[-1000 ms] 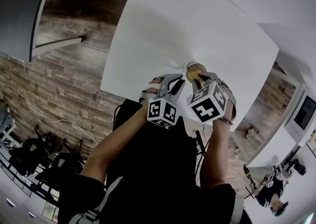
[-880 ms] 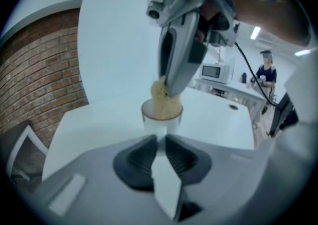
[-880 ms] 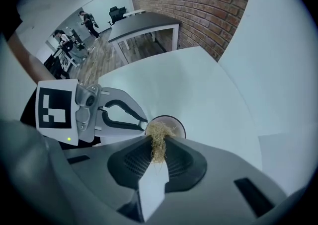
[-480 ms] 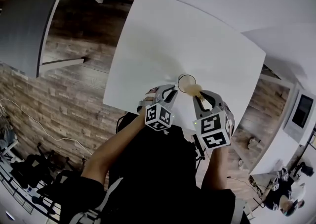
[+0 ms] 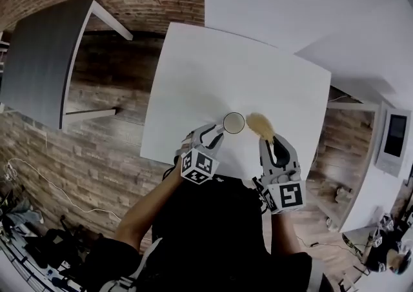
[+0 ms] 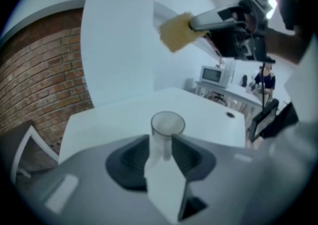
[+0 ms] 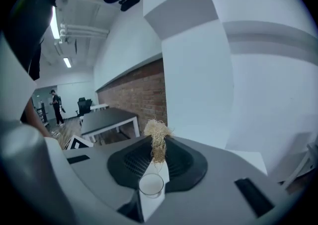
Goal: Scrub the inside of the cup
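Note:
A clear cup (image 5: pixel 233 122) stands upright on the white table (image 5: pixel 193 78), near its front edge. My left gripper (image 5: pixel 218 132) reaches it from the left. In the left gripper view the cup (image 6: pixel 167 128) sits between the two dark pads while the jaws are opening. My right gripper (image 5: pixel 268 140) is to the right of the cup, shut on a tan fibrous scrubber (image 5: pixel 259 125). The scrubber is clear of the cup, beside its rim. It sticks up from the right gripper's (image 7: pixel 158 145) jaws as a frayed scrubber (image 7: pixel 157 130). It also shows as the scrubber (image 6: pixel 175 31) high in the left gripper view.
A dark grey table (image 5: pixel 39 65) stands on the wood floor (image 5: pixel 110 123) to the left. White walls lie beyond and right of the white table. In the left gripper view a far counter carries a microwave (image 6: pixel 214 74), with a person (image 6: pixel 263 77) behind it.
The right gripper has drawn the scrubber out of the cup and moved it to the right. The left gripper has stayed at the cup. My head view has shifted.

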A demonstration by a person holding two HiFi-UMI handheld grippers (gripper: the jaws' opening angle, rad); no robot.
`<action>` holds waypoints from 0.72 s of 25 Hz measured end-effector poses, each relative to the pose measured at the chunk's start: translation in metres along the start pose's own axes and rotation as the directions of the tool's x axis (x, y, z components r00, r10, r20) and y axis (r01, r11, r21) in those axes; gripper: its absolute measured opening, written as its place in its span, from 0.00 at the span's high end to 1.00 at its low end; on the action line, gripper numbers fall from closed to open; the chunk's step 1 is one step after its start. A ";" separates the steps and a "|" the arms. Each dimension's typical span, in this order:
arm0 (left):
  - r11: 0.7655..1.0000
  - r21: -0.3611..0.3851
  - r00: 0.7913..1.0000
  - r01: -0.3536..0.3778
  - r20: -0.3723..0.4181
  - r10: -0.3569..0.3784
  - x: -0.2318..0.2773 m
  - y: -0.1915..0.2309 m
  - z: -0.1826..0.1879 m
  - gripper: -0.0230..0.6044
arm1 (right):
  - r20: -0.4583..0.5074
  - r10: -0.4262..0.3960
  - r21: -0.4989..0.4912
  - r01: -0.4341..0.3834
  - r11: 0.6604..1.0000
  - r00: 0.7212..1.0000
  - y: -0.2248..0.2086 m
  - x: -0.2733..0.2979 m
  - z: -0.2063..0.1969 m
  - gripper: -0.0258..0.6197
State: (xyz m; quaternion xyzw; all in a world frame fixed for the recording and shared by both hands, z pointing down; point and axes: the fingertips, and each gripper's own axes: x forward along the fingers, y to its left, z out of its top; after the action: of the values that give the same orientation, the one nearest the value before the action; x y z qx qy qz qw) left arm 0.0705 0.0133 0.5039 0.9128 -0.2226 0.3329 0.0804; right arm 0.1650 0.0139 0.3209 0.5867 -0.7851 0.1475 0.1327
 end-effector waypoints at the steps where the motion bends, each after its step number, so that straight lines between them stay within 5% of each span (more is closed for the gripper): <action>1: 1.000 -0.011 1.000 -0.008 0.015 0.008 -0.008 0.002 0.007 0.75 | 0.061 -0.010 0.006 0.009 1.000 0.998 0.000 -0.004 0.011 0.87; 6: 0.996 -0.027 0.976 -0.089 0.195 0.093 -0.062 0.014 0.069 0.75 | 0.259 -0.019 0.009 0.017 1.000 0.966 0.007 -0.024 0.051 0.87; 9: 0.986 -0.018 0.919 -0.167 0.359 0.162 -0.103 0.023 0.121 0.94 | 0.313 -0.027 0.007 0.027 1.000 0.949 0.009 -0.034 0.065 0.87; 11: 0.977 -0.018 0.874 -0.211 0.444 0.197 -0.126 0.027 0.150 0.96 | 0.334 -0.047 0.023 0.042 0.999 0.942 0.007 -0.040 0.068 0.87; 14: 0.971 -0.025 0.836 -0.239 0.503 0.219 -0.145 0.029 0.168 0.96 | 0.340 -0.070 0.049 0.056 0.997 0.938 0.005 -0.045 0.065 0.87; 18: 0.965 -0.059 0.813 -0.256 0.526 0.248 -0.150 0.030 0.166 0.96 | 0.322 -0.088 0.090 0.062 0.994 0.943 0.007 -0.046 0.052 0.87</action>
State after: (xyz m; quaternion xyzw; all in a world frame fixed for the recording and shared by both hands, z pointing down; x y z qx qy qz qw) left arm 0.0501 -0.0093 0.2804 0.9319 -0.3525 0.0781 -0.0354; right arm 0.1691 0.0365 0.2549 0.6370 -0.7671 0.0743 -0.0162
